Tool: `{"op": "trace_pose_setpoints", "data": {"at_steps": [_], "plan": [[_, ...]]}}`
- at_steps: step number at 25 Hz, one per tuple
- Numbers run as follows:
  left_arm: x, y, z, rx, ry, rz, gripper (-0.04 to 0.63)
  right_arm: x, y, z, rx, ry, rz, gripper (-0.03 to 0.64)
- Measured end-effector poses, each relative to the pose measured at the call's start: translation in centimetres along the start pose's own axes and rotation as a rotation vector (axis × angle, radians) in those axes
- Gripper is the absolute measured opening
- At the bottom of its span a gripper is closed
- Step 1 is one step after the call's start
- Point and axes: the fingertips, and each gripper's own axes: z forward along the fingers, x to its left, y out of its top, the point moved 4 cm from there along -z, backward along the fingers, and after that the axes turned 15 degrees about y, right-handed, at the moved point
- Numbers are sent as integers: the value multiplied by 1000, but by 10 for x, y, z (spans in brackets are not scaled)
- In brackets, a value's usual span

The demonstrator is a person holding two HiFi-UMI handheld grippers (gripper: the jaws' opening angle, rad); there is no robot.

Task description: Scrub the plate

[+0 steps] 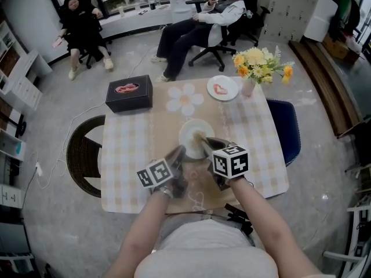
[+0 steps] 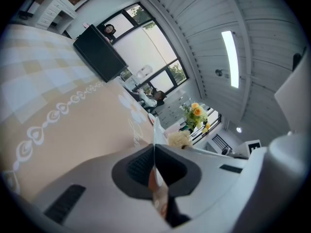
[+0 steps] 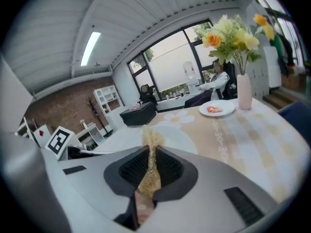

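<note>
Pinching the rim of the round white plate (image 1: 191, 133), likely stiff, slick and breakable, the left gripper (image 2: 154, 161) steadies it while the right gripper (image 3: 151, 165) clamps a soft golden scrubber (image 3: 152, 141).

The left gripper (image 2: 153, 165) clamps its jaws on the thin rim of a white plate (image 2: 155, 130), seen edge-on. The checked bench (image 2: 58, 106) stretches away behind, with a black box (image 2: 99, 56) and yellow flowers (image 2: 194, 111) at its far side.
</note>
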Motion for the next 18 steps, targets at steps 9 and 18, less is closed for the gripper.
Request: {"op": "trace_pose_setpoints", "data": {"at_steps": [9,18], "plan": [[-1,-1,0,1,-1,2,17,20,-12,26,20,108,22,43],[0,-1,1,5,10,-4,17,10,-17,32,64,36,-82,43]]}}
